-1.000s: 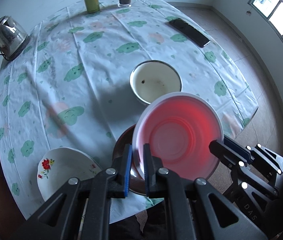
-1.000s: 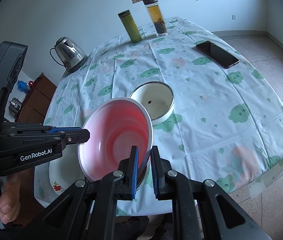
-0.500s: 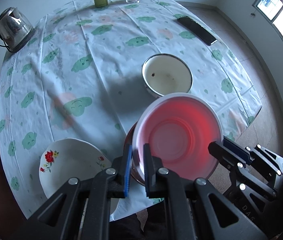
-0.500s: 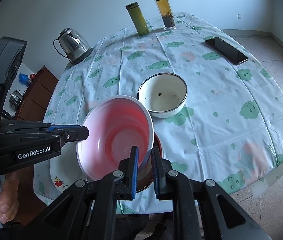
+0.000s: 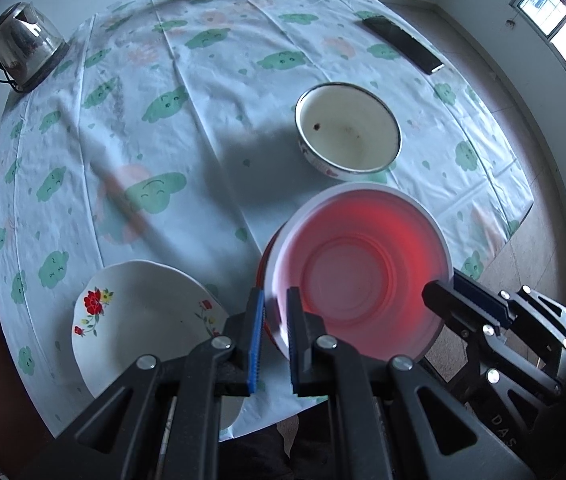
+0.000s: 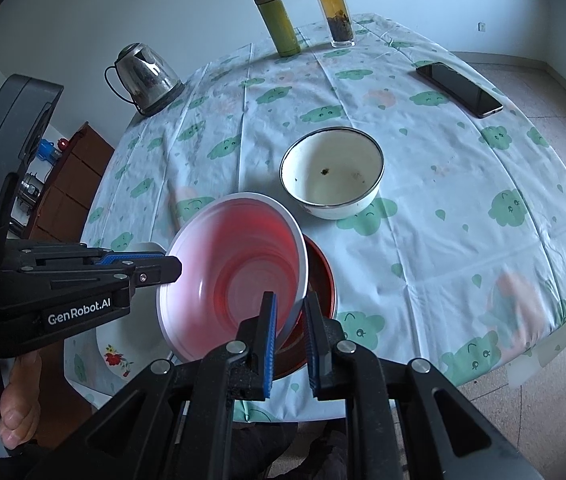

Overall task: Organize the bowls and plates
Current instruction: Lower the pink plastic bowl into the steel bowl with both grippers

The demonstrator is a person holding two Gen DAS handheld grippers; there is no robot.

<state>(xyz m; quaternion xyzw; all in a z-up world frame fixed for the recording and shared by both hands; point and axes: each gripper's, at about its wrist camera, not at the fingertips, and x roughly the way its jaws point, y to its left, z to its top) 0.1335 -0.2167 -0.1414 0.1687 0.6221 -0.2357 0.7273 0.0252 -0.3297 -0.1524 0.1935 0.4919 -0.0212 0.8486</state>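
Both the left gripper [image 5: 273, 326] and right gripper [image 6: 289, 330] still pinch the pink bowl's [image 5: 359, 276] rim, now nearer the enamel bowl [image 5: 349, 132].

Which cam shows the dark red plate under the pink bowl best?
Right wrist. The dark red plate shows a broad arc of rim and inner surface to the right of the pink bowl, on the table edge. In the left wrist view only a thin red sliver peeks out at the bowl's left edge.

White "GenRobot.AI" lettering on the black body of the left claw [image 6: 163, 270], partial grey letters "DAS" on the black body of the right claw [image 5: 439, 296]
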